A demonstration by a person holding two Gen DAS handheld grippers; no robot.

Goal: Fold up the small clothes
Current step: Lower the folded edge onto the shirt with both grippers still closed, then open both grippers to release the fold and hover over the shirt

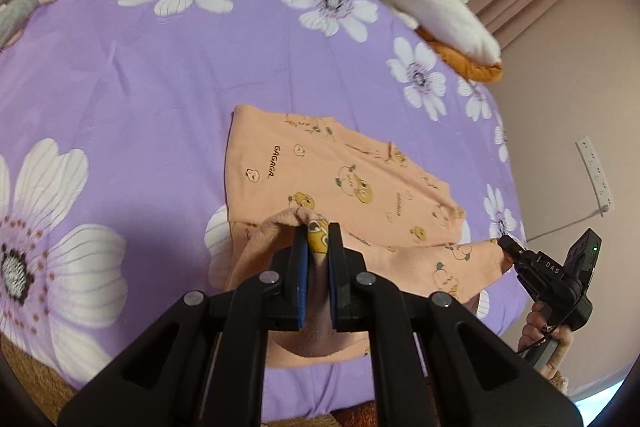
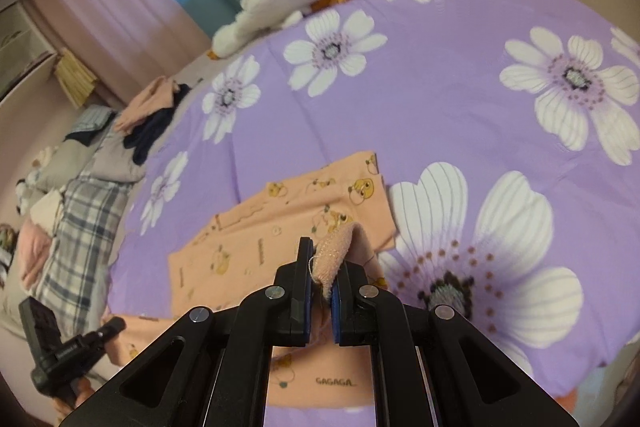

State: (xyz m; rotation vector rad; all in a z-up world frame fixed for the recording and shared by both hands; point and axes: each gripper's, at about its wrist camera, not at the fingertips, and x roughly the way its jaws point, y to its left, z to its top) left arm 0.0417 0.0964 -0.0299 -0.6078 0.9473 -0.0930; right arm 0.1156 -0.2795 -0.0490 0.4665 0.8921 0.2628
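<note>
we hold the peach garment (image 1: 340, 167), which lies on the purple bedsheet (image 1: 140, 87) towards its near edge, with the left gripper (image 1: 318, 239) and the right gripper (image 2: 324, 267), each clamped on a corner of its near hem. to fold it well, we think we must carry both corners together at the same height and lay them on the far hem, keeping the cloth tight between them.

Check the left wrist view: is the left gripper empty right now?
No. The left gripper is shut on a bunched edge of the peach garment, which shows between its blue pads.

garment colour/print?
Peach garment with yellow cartoon animals and "GAGAGA" text; clearest in left wrist view.
</note>
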